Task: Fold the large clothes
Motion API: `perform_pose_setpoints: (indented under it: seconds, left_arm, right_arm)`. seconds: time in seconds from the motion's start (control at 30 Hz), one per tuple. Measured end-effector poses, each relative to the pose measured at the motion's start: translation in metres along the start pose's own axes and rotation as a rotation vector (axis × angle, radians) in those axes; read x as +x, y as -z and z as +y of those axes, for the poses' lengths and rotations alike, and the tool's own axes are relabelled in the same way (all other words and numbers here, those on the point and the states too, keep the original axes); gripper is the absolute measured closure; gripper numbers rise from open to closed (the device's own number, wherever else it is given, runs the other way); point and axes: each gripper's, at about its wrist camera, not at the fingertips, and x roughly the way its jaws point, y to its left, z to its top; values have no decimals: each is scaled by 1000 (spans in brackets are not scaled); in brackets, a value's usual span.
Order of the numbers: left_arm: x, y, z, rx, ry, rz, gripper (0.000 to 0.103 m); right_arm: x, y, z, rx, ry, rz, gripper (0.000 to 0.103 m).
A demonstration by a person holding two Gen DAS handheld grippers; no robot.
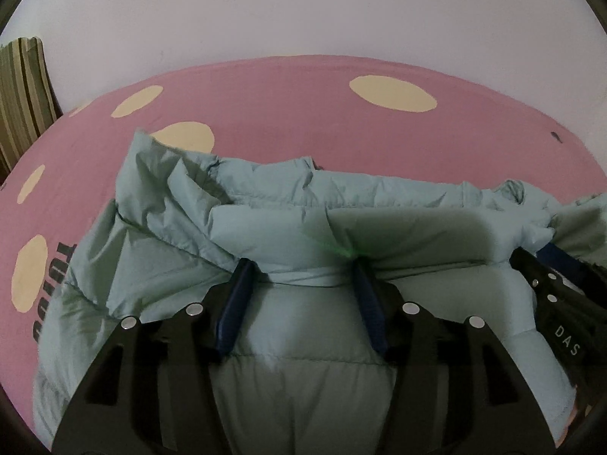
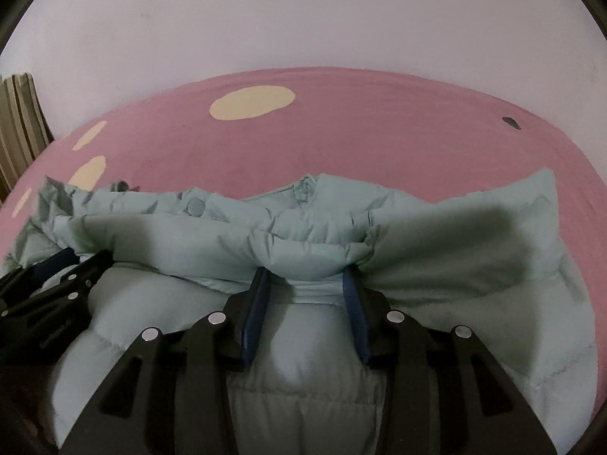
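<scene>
Both jaws spread, pads clear of fabric: left gripper, right gripper. Puffer jacket on bed, one fold laid, bulky; further folds pending, imo.

I see a bed under a pink sheet with cream spots and dark lettering at its left edge. A pale blue-green puffer jacket lies rumpled directly on the sheet, filling the near side.
</scene>
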Motion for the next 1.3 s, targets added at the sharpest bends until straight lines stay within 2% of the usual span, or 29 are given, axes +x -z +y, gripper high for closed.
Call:
perform_pose_setpoints:
  seconds: [0.13, 0.23, 0.37, 0.5, 0.57, 0.63, 0.9, 1.03, 1.1, 1.13, 1.3]
  left_arm:
    - [-12, -8, 1, 10, -16, 0, 48]
    - [-38, -7, 2, 2, 6, -43, 48]
    - [-65, 0, 9, 0, 10, -92, 42]
    - [-45, 5, 21, -25, -37, -34, 41]
    - [-36, 7, 25, -48, -39, -13, 40]
    - [-27, 9, 25, -24, -56, -7, 40]
    - [-12, 13, 27, -24, -53, -2, 39]
    - [-33, 13, 28, -33, -54, -13, 40]
    - [-47, 17, 35, -51, -52, -16, 38]
    - [-52, 19, 38, -56, -56, -15, 33]
    - [-92, 40, 64, -71, -88, -44, 23]
  right_arm:
    - [-10, -7, -2, 13, -12, -8, 62]
    - [-36, -8, -10, 31, -17, -42, 62]
    - [-64, 0, -34, 60, 25, -74, 62]
    - [-65, 12, -60, 103, 94, -55, 62]
    - [-55, 17, -69, 129, 90, -32, 62]
    - [-43, 22, -69, 116, 92, -12, 62]
    - [-28, 24, -71, 130, 77, -14, 61]
    - [-44, 19, -69, 129, 91, -23, 60]
    - [-57, 20, -71, 147, 69, -31, 53]
    - [-68, 22, -74, 160, 57, -43, 48]
    - [-105, 41, -93, 207, 54, -63, 46]
